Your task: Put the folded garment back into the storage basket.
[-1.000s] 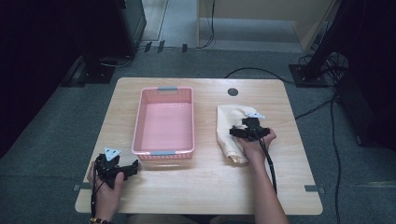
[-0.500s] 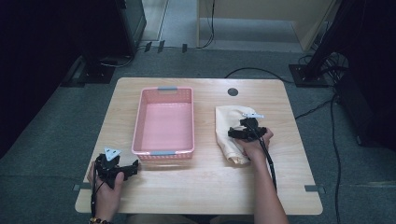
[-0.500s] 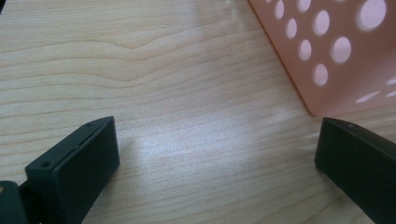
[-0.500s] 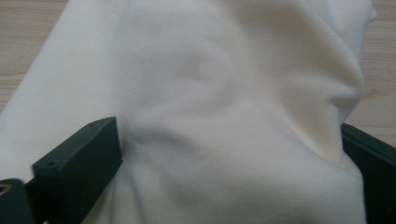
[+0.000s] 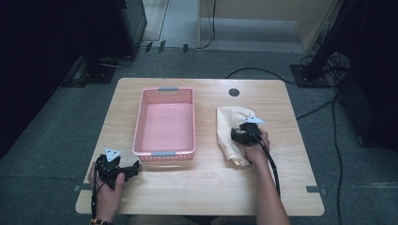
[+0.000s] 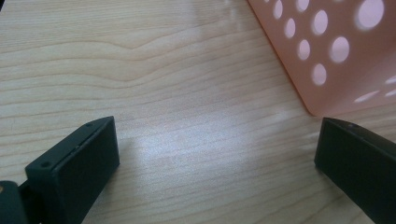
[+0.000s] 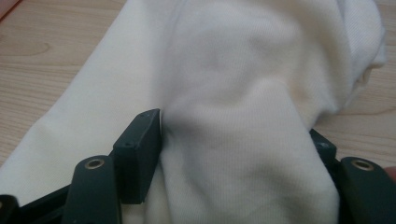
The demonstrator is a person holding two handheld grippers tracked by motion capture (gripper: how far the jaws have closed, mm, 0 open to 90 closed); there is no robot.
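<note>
Right of the pink basket (image 5: 164,121), on the counter (image 5: 202,183): cream cloth (image 5: 228,126). Right gripper (image 7: 236,135) has just been closing, pinching a fold. Left gripper (image 6: 217,158) spread, idle. Next, likely: lift, carry to basket.

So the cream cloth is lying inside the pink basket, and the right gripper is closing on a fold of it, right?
Not quite. The cream cloth lies on the table, to the right of the pink basket, not inside it; the high view shows this. The right gripper has indeed just been closing its jaws, with a fold of the cloth between them.
</note>
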